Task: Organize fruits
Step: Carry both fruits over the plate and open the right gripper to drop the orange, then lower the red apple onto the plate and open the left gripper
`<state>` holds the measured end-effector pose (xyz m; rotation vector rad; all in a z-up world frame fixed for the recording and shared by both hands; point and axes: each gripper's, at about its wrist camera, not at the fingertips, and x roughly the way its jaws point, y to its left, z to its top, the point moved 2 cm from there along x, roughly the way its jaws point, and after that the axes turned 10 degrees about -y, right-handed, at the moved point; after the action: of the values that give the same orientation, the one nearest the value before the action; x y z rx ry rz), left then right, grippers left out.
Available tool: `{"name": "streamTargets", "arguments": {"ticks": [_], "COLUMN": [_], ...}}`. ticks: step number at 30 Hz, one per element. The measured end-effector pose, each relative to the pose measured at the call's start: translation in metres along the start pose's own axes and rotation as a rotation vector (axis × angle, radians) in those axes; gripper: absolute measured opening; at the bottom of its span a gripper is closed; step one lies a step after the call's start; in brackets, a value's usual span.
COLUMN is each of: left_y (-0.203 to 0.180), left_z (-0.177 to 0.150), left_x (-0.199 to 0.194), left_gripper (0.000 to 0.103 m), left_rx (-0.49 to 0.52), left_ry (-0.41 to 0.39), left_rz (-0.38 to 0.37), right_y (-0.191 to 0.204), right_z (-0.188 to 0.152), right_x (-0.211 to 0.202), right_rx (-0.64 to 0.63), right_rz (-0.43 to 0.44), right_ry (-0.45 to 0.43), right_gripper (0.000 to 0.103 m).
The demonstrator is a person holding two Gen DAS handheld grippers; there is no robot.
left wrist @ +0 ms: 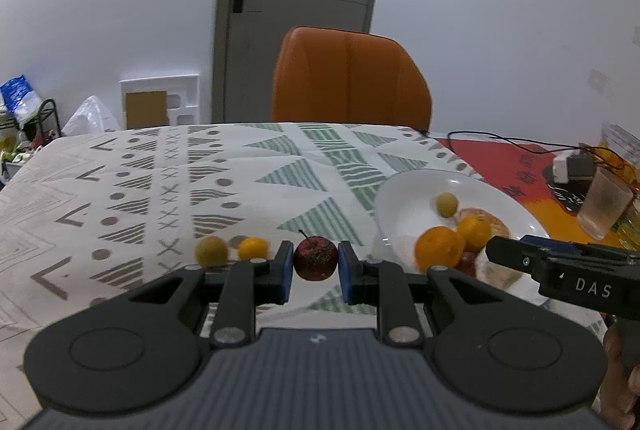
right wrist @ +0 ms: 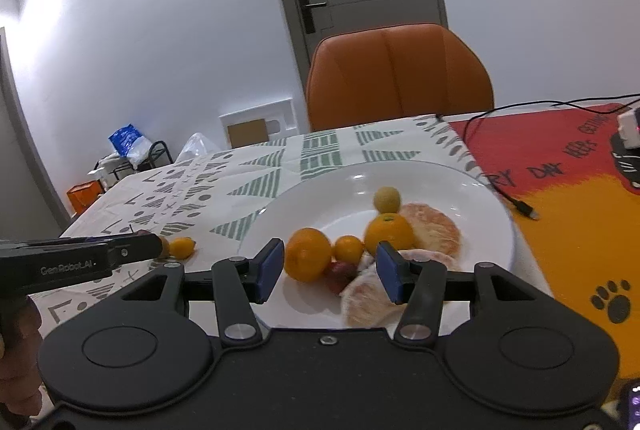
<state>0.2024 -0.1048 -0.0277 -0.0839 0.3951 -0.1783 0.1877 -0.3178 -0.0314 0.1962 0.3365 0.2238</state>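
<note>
The left tool (left wrist: 315,267) has its blue pads on either side of a dark red apple (left wrist: 315,258); whether they pinch it or merely bracket it, I cannot tell. Just left of this tool lie a small orange (left wrist: 253,248) and a yellow-green fruit (left wrist: 211,250) on the counter (left wrist: 160,174). To its right stands the plate (right wrist: 472,190), holding oranges, a yellow-green fruit and peeled citrus pieces. The right tool (right wrist: 327,272) hovers wide open over the plate's near rim, holding nothing. The step in hand looks like gathering loose fruit onto the plate; next, the apple needs a firm but gentle squeeze, a lift, and a carry rightward into a bare patch of plate. The counter wears a patterned cloth, with a red-orange mat (right wrist: 568,214) further right; beyond are an orange chair (left wrist: 350,78), a grey door (left wrist: 300,2) and white walls.
</note>
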Motion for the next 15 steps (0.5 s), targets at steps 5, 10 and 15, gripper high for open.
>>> {"name": "streamTargets", "arguments": {"ticks": [5, 10, 15], "left_y": [-0.016, -0.031, -0.046], "left_z": [0.000, 0.001, 0.002], "left_x": [0.005, 0.011, 0.018], "left_gripper": [0.022, 0.022, 0.022], "left_rx": [0.021, 0.045, 0.069], "left_ry": [0.003, 0.004, 0.006], "left_rz": [-0.026, -0.051, -0.077], "right_y": [-0.013, -0.023, -0.033], "right_z": [-0.001, -0.002, -0.003], "right_x": [-0.006, -0.012, -0.017], "right_rx": [0.018, 0.034, 0.050], "right_rz": [-0.023, -0.038, -0.053], "right_ry": [-0.007, -0.016, -0.022], "right_gripper": [0.052, 0.052, 0.052]}}
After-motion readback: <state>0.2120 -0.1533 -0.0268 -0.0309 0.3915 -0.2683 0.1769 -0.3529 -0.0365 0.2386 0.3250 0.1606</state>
